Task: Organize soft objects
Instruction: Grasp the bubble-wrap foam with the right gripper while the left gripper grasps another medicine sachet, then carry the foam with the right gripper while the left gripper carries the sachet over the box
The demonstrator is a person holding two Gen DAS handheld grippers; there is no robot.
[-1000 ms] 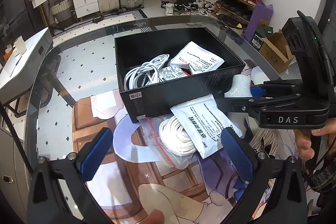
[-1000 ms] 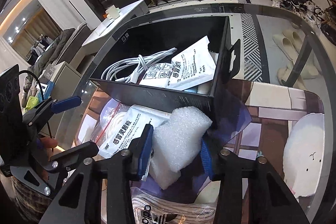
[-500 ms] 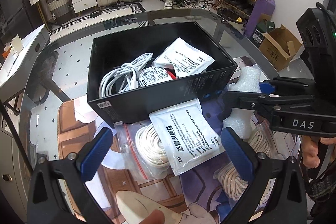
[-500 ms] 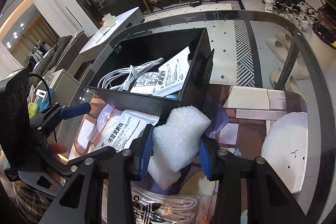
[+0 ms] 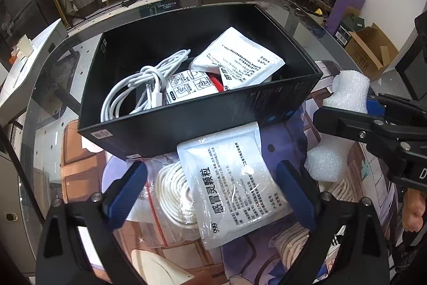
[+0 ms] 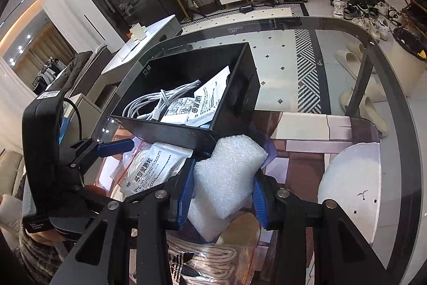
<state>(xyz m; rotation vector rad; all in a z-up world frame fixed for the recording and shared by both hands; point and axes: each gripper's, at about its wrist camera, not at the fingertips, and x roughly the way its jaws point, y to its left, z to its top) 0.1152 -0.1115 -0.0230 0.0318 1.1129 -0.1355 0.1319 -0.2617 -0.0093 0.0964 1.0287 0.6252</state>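
Since 1 second ago the left hand-held gripper (image 5: 210,191) has dropped closer over the white sachet (image 5: 232,183), and its jaws have just been closing a little; they stand wide and straddle the sachet, pads not yet on it, probably so it can be lifted off the bagged white cord (image 5: 176,194) it lies across. That sachet leans against the front wall of the black box (image 5: 186,130), which already holds a white cable (image 5: 138,87) and more sachets, so the box seems to be the collecting place. At the right edge of this view the foam block (image 5: 347,92) hangs beside the box. From the right wrist, the right hand-held gripper (image 6: 221,194) is clamped on the foam block (image 6: 226,178), carried just short of the box corner (image 6: 208,138); whether foam touches cardboard is hard to tell. Both stand over the glass surface (image 6: 347,50).
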